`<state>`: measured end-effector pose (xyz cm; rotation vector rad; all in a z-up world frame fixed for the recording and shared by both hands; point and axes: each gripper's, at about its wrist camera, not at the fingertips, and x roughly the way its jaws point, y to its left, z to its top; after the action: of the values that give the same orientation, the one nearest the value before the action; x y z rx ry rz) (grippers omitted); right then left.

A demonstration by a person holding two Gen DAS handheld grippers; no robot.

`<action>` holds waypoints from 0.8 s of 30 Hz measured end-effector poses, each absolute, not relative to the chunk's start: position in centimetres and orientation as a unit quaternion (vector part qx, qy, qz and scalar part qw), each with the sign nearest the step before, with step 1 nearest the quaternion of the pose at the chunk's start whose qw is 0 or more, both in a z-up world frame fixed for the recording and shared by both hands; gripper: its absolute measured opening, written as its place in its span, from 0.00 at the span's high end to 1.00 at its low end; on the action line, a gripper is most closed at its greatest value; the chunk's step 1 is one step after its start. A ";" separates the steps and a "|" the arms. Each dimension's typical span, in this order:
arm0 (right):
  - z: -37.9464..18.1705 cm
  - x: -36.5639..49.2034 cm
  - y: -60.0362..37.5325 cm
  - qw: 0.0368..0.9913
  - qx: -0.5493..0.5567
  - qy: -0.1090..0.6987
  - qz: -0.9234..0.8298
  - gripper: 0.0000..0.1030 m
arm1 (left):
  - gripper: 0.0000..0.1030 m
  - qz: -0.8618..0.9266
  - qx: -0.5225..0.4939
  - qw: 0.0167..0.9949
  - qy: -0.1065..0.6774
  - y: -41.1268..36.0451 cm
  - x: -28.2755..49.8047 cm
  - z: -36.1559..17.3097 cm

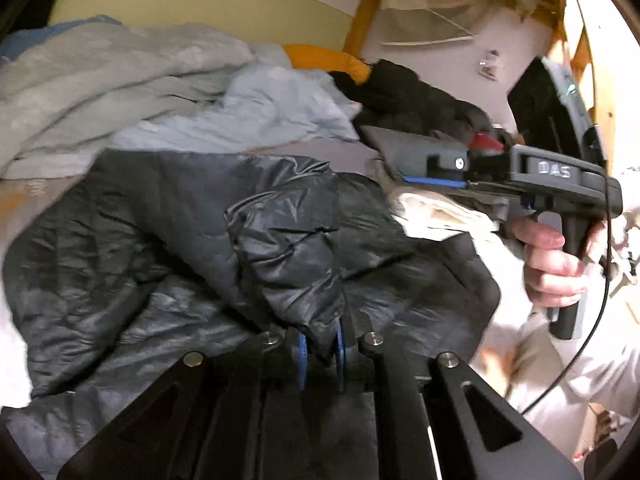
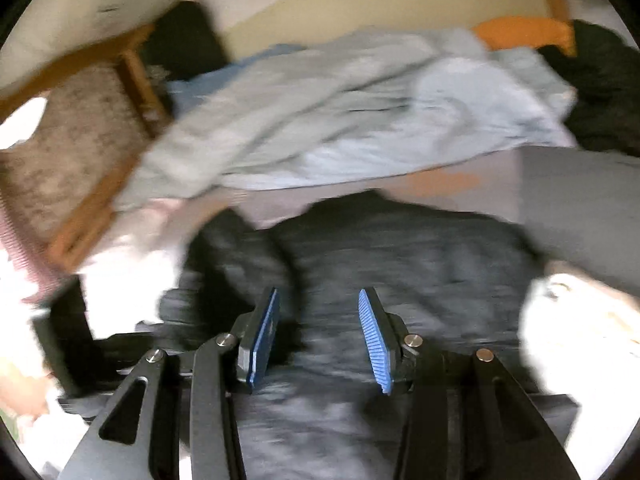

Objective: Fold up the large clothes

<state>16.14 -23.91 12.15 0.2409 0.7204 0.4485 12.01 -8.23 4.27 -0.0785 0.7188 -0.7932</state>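
- Dark quilted jacket (image 1: pixel 168 240) lies crumpled across the bed, filling the middle of both views.
- Left gripper (image 1: pixel 322 350) has its blue pads nearly together, clamped on a raised fold of the jacket that stands up between them.
- Pale blue bedding (image 1: pixel 120 92) is heaped behind the jacket, near the wall.
- Right gripper (image 2: pixel 318 340) has its jaws partly apart, blue pads (image 2: pixel 374 340) clear of each other, with nothing between them; jacket fabric shows below, contact unclear through the blur.
- From the left wrist view, a hand (image 1: pixel 556 264) grips the right gripper's handle at the jacket's right edge, over a cream cloth (image 1: pixel 436 212).
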 end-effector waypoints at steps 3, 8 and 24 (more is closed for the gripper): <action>12.0 15.5 -21.8 0.894 0.095 0.348 0.267 0.58 | 0.91 -0.384 -0.022 0.853 0.352 -8.3 10.8 3.2; 10.0 15.5 -19.1 0.867 0.088 0.382 0.308 0.58 | 0.91 -0.400 -0.009 0.843 0.360 -8.9 9.8 2.4; 10.8 16.6 -23.3 0.935 0.066 0.335 0.101 0.91 | 0.62 -0.339 0.053 0.885 0.315 -7.7 8.3 5.0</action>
<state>16.62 -23.26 10.75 0.1347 0.6847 0.2061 8.33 -7.70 4.96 0.1102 0.6551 -0.7048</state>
